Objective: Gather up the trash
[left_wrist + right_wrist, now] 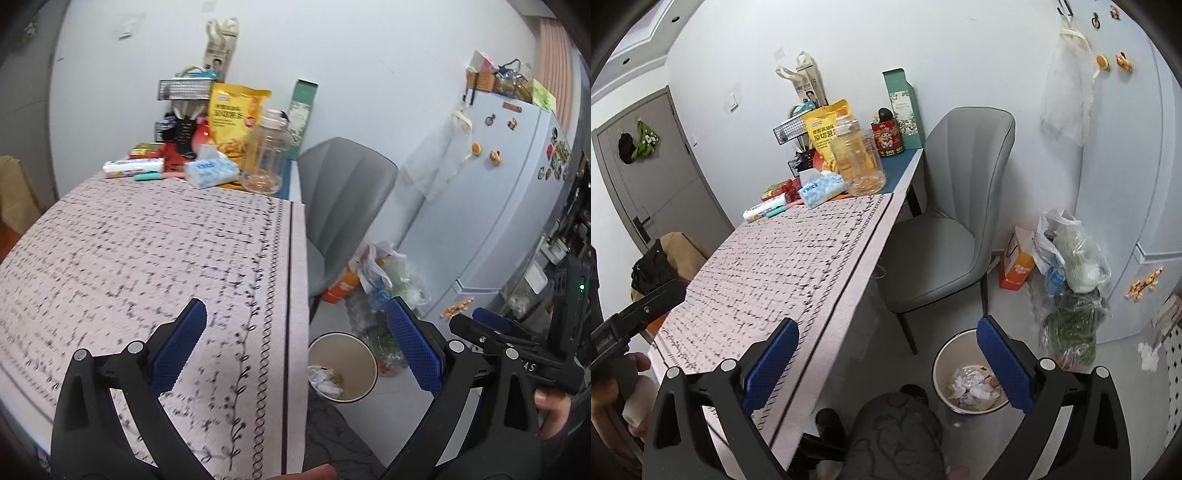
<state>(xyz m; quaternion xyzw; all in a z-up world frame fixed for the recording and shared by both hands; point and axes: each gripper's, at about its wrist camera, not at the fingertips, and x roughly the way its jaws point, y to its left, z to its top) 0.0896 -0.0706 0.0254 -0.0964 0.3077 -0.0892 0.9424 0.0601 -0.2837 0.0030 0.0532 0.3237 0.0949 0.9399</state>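
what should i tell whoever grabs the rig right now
Left gripper: open, holding nothing, over the table edge.
Right gripper: open, holding nothing, above the floor beside the table.
Trash bin stands on the floor by the grey chair, crumpled paper already inside.
Patterned tablecloth looks free of loose trash; only items at the far end.
Left: check the far end and floor for remaining trash.

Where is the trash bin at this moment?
The trash bin stands on the floor right of the table, in front of the grey chair, with crumpled paper inside; both views show it.
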